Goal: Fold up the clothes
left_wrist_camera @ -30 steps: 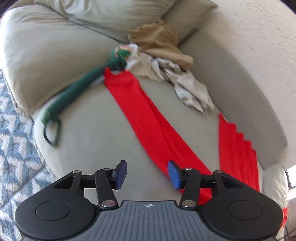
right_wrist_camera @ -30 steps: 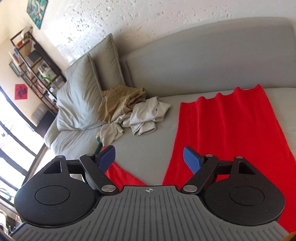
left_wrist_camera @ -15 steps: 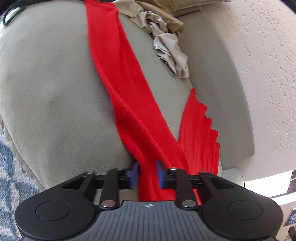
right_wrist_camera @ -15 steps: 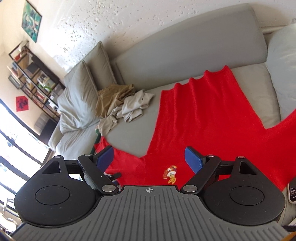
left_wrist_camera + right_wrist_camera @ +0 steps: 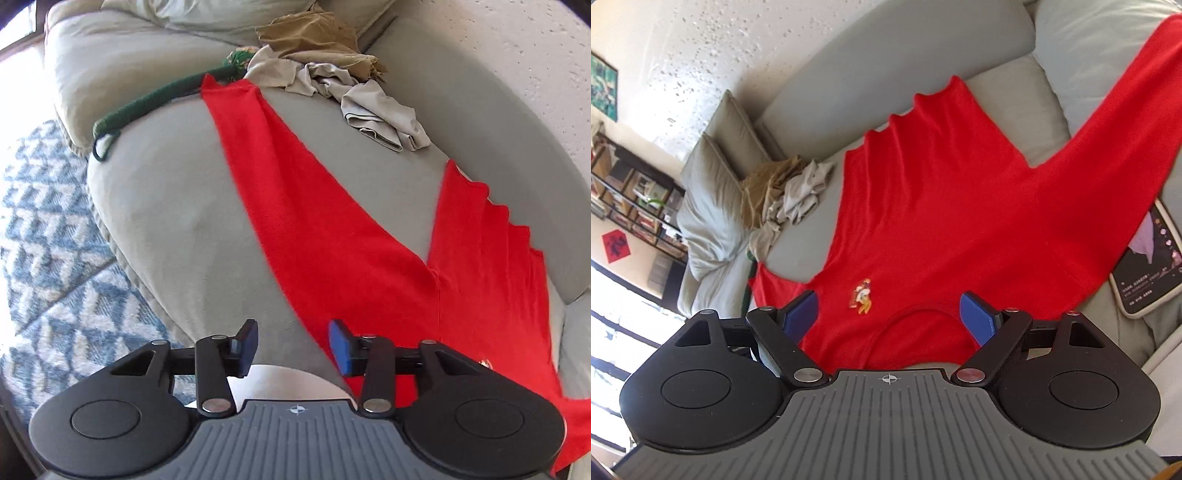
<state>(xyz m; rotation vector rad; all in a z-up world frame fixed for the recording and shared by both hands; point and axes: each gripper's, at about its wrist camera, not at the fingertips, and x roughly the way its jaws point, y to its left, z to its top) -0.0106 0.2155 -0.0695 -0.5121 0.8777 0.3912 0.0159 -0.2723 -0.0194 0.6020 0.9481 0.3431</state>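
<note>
Spreading looks done: red shirt lies flat on the sofa, left gripper opening with nothing between, right gripper released above the collar; next, grasp a sleeve to fold inward.

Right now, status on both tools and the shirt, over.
Left tool opening, nothing between its pads. Right tool open over the collar, empty. Red shirt spread flat on the sofa, sleeves out. Clothes pile clear of it; tablet beside right sleeve.

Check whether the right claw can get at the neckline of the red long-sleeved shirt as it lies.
Probably yes: the right claw stands open directly over the neckline of the red long-sleeved shirt, with nothing between them.
</note>
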